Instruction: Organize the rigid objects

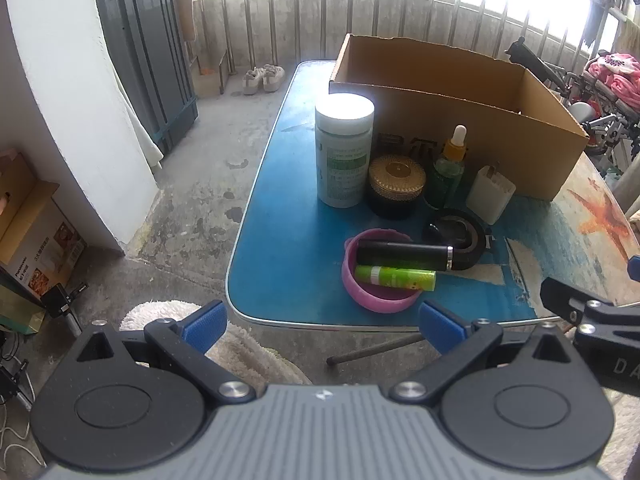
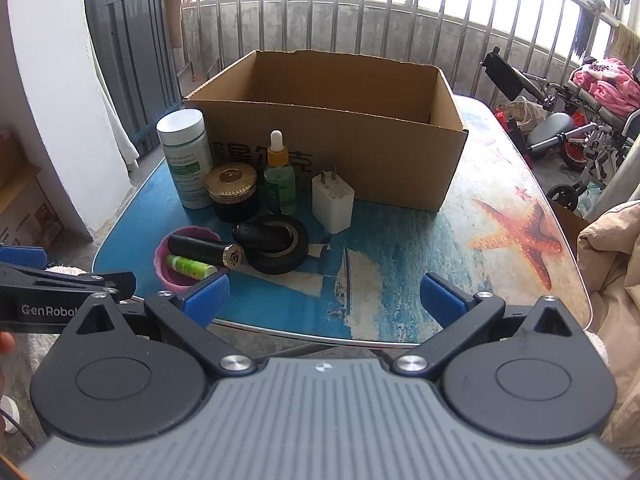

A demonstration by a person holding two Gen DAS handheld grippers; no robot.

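Note:
An open cardboard box (image 2: pixel 384 160) stands on the sea-print table (image 2: pixel 400 264). In front of it stand a white-lidded bottle (image 1: pixel 345 152) (image 2: pixel 187 156), a gold-lidded black jar (image 1: pixel 395 186) (image 2: pixel 234 191), a green dropper bottle (image 1: pixel 448 168) (image 2: pixel 279 174) and a white charger plug (image 1: pixel 490 194) (image 2: pixel 333 202). A pink bowl (image 1: pixel 376 298) (image 2: pixel 170 276) holds a black tube (image 1: pixel 404 255) (image 2: pixel 204 250) and a green tube (image 1: pixel 394 277) (image 2: pixel 190 267). Beside it lies a black tape roll (image 1: pixel 466 240) (image 2: pixel 276 258) with a dark object in it. My left gripper (image 1: pixel 322 326) and right gripper (image 2: pixel 324 298) hang open before the table's near edge, holding nothing.
A grey cabinet (image 1: pixel 148 68) and a white wall (image 1: pixel 60 100) stand left, with shoes (image 1: pixel 264 78) by the metal railing. A wheelchair with pink cloth (image 2: pixel 592 92) is at the right. Cardboard boxes (image 1: pixel 28 232) sit on the floor left. A beige sleeve (image 2: pixel 612 280) is near the right gripper.

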